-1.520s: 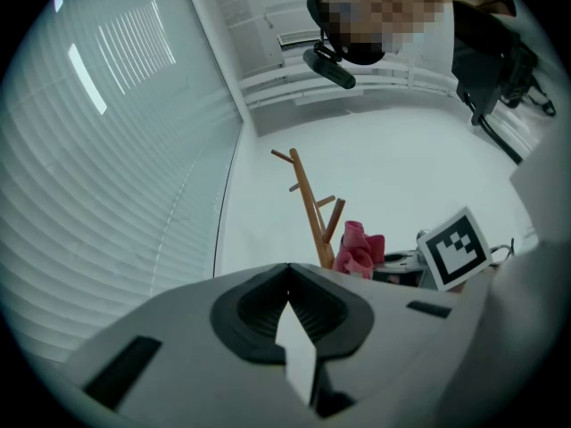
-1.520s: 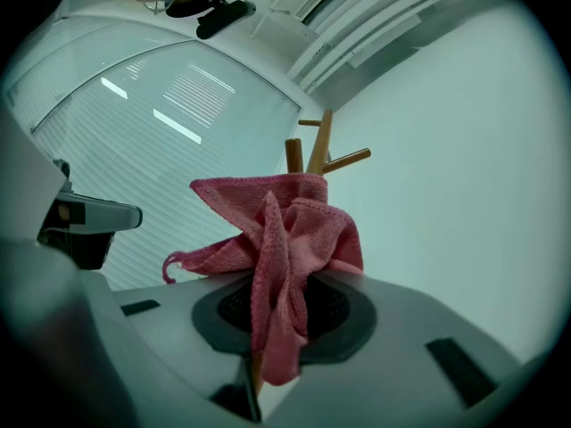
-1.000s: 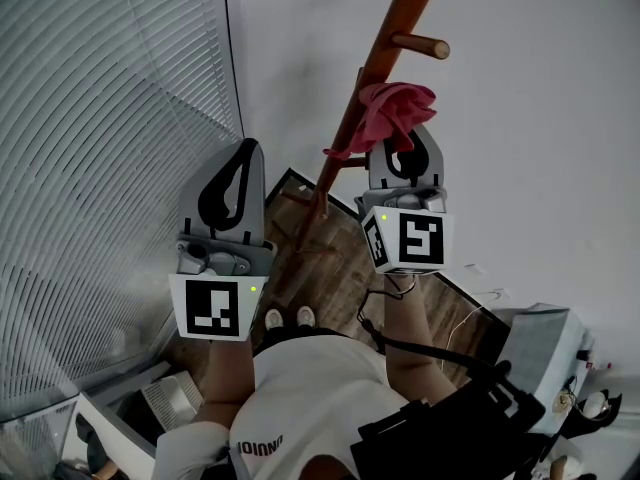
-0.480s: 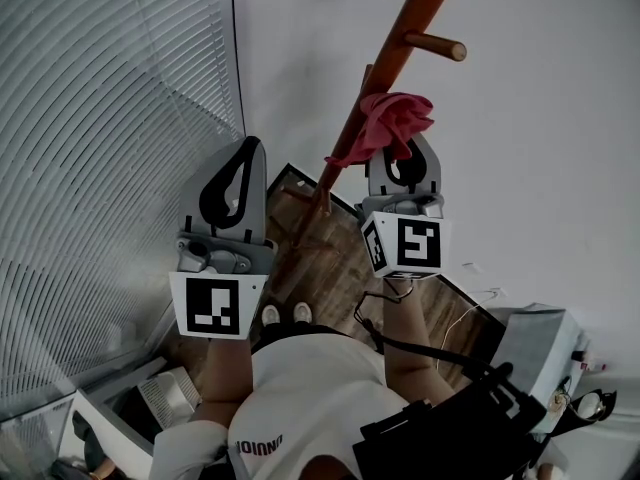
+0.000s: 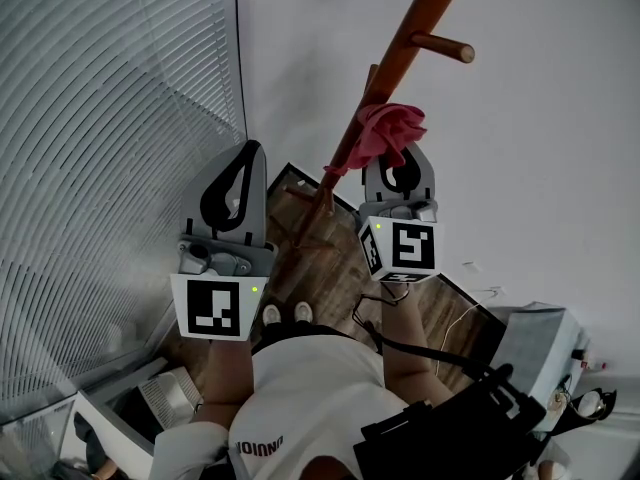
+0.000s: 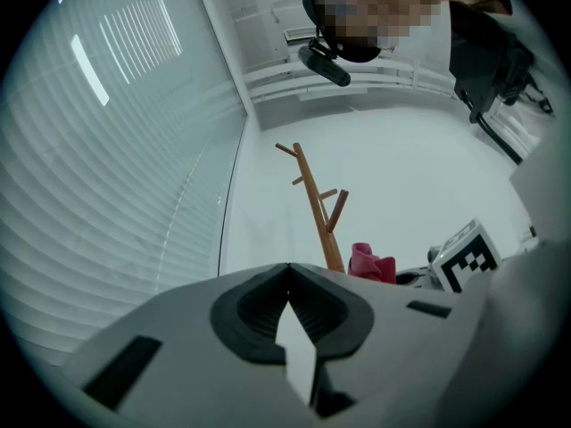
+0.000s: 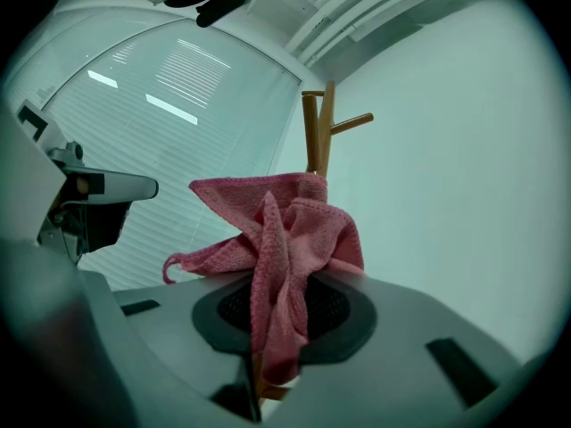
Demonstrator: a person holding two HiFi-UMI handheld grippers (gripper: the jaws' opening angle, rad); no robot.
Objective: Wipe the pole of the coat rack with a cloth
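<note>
Right tongs (image 5: pixel 398 163) have slid a bit lower along the pole (image 5: pixel 402 56) since a second ago, and the pink cloth (image 5: pixel 388 128) went with them. The left tongs (image 5: pixel 247 156) basically stayed put.

Head view: the cloth is bunched over the pole, below the short peg (image 5: pixel 440 46). The left tongs hang off to the side in front of the window blinds (image 5: pixel 100 168), well apart from the rack.

Left gripper view: jaws pressed together tip to tip with nothing between them. The pole and the pink cloth sit further off, to the right.

Right gripper view: jaws pinching the cloth. One fold runs down between them and the rest flops over the top. The pole rises right behind the cloth, against the white wall (image 7: pixel 446 150).
</note>
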